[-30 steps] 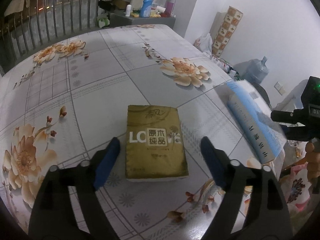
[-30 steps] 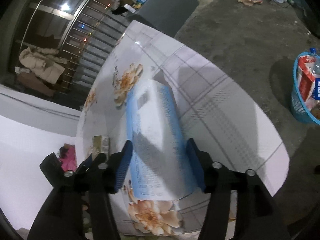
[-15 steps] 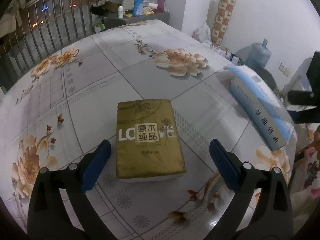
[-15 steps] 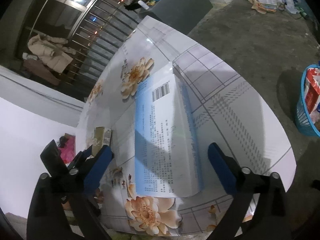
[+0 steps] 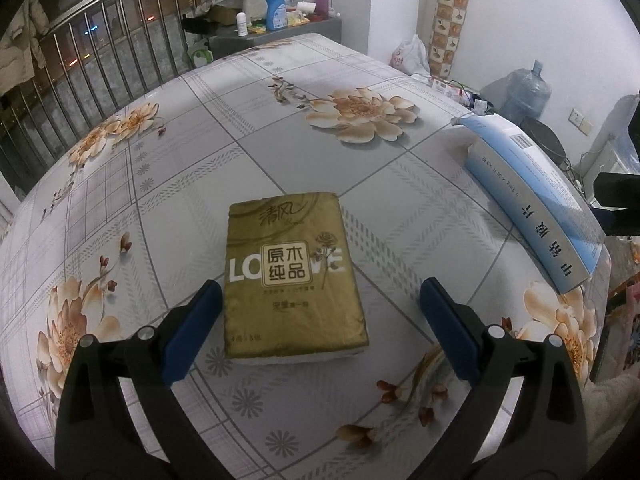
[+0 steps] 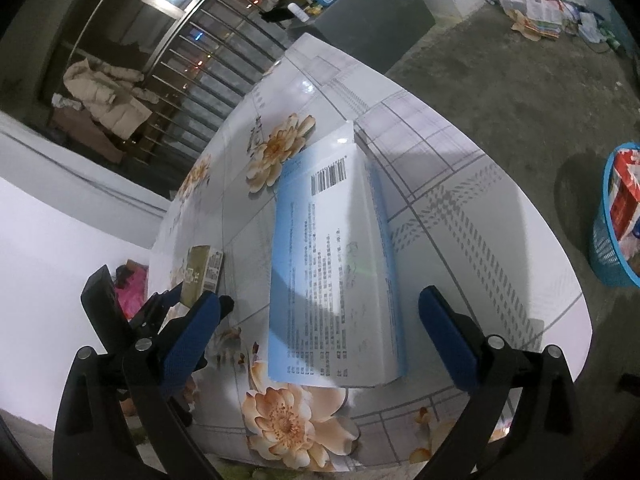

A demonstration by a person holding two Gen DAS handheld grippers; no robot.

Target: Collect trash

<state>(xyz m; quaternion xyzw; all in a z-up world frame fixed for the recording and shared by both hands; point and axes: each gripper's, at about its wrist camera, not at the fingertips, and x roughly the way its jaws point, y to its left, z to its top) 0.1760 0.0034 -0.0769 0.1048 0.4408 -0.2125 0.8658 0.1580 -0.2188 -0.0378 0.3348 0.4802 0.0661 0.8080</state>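
The table, under a floral cloth, carries 2 items. A blue-and-white box lies flat by its edge, between the wide-open right gripper jaws, untouched. The gold tissue pack lies mid-table between the wide-open left gripper jaws. A blue basket of trash stands on the floor.

The tissue pack lies flat on the surface, near its middle. The box lies to the right, well apart from the pack, along the surface's right edge. On the floor, right of the surface, stands a basket with packaging in it.
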